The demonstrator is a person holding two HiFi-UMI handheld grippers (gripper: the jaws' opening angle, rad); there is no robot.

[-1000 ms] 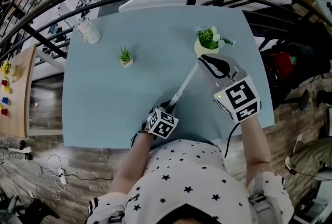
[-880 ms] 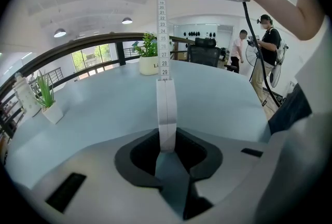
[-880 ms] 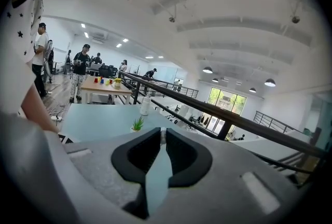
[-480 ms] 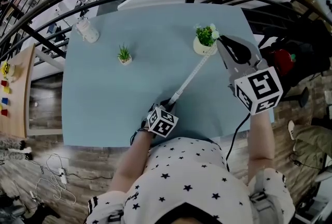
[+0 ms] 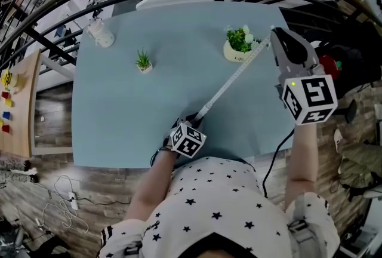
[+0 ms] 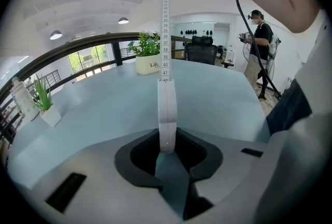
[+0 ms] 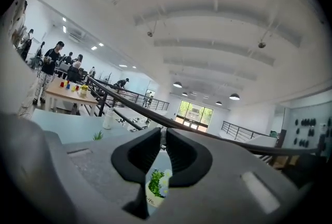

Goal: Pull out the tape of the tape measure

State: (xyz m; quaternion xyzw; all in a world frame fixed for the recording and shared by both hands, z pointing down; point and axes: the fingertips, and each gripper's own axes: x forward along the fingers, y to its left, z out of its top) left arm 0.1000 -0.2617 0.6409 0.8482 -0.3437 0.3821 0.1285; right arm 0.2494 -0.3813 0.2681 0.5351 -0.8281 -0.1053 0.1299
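The pale blue desk fills the middle of the head view, its near edge against the person's body. The right gripper is held up in the air over the desk's far right corner, its jaws nearly together and clenched on the end of the tape. In the right gripper view the tape itself is too thin to make out between the pads.

The left gripper sits low by the middle of the near edge, pointing down and away, and its jaws grasp the white tape measure case, which is seen edge-on. From the case the numbered tape runs taut in a straight diagonal line, rising towards the far right corner up to the right gripper.

A leafy plant in a white pot stands near the far right corner, just beside the tape's line. A white bottle stands at the far left corner. A small green plant in a little square pot stands between them, nearer the bottle.
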